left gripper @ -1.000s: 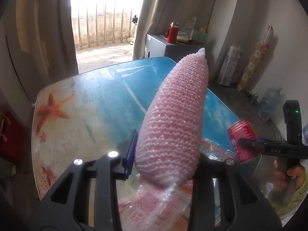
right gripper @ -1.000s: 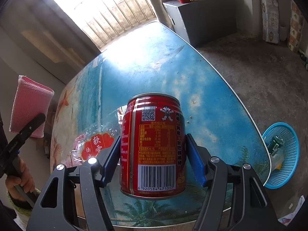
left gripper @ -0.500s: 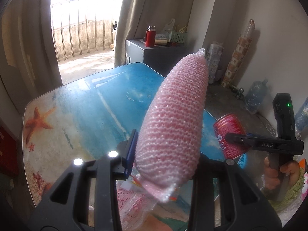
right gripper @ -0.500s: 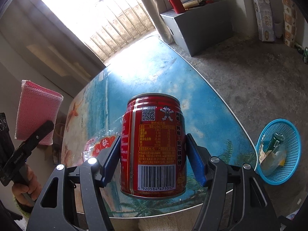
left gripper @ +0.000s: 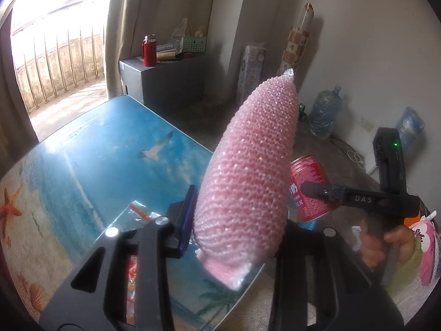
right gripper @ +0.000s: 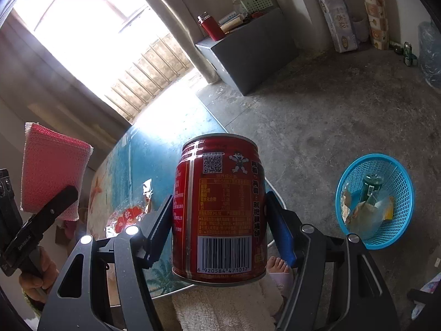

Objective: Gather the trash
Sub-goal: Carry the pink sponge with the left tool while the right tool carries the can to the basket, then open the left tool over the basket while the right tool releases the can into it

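While both tools hang above the near table edge, the right gripper (right gripper: 219, 220) pinches an upright red can (right gripper: 219, 207) between its blue pads, and the left gripper (left gripper: 237, 218) clamps a pink mesh scouring pad (left gripper: 248, 176) standing on end. Just beyond them a clear snack wrapper (right gripper: 129, 215) lies on the beach-print table (left gripper: 96, 151). Off the table's right side, on the concrete floor, sits a blue basket (right gripper: 397, 231) already holding trash. Farther back, a red flask (left gripper: 148, 51) stands on a grey cabinet (left gripper: 165, 82).

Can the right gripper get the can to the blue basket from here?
Probably yes: right gripper holds the red can, and only bare floor shows toward the open-topped blue basket.
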Action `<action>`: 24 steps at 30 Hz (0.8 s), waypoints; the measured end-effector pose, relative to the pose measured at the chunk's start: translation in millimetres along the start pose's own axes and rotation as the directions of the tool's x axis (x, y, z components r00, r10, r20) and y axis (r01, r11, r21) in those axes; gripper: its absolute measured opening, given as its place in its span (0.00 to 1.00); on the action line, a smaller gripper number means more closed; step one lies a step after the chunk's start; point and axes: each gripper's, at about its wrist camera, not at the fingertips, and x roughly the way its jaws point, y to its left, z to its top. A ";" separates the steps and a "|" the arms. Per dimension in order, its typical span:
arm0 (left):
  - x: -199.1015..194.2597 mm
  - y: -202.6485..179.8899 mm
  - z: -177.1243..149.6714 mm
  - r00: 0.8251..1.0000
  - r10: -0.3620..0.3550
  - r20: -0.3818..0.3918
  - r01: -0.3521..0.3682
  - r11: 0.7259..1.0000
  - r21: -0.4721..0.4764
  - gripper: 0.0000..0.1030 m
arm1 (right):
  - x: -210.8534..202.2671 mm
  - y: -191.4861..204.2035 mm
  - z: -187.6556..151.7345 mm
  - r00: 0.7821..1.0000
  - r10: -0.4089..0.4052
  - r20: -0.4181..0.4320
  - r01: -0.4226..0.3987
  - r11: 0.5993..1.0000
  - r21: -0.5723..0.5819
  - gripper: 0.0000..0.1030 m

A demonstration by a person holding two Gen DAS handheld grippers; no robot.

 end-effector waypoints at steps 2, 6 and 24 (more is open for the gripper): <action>15.7 -21.1 3.6 0.999 -0.033 -0.022 0.033 0.999 0.028 0.32 | -11.5 -26.7 -1.8 0.999 -0.027 0.018 0.026 0.998 0.049 0.62; 49.3 -59.2 9.2 0.991 -0.106 -0.077 0.112 0.991 0.068 0.32 | -30.8 -80.6 -5.6 0.996 -0.080 0.035 0.074 0.986 0.150 0.62; 248.9 -183.3 -23.7 0.878 -0.198 -0.436 0.255 0.964 0.075 0.33 | -5.4 -245.5 -37.2 0.978 -0.193 -0.073 0.204 0.849 0.488 0.62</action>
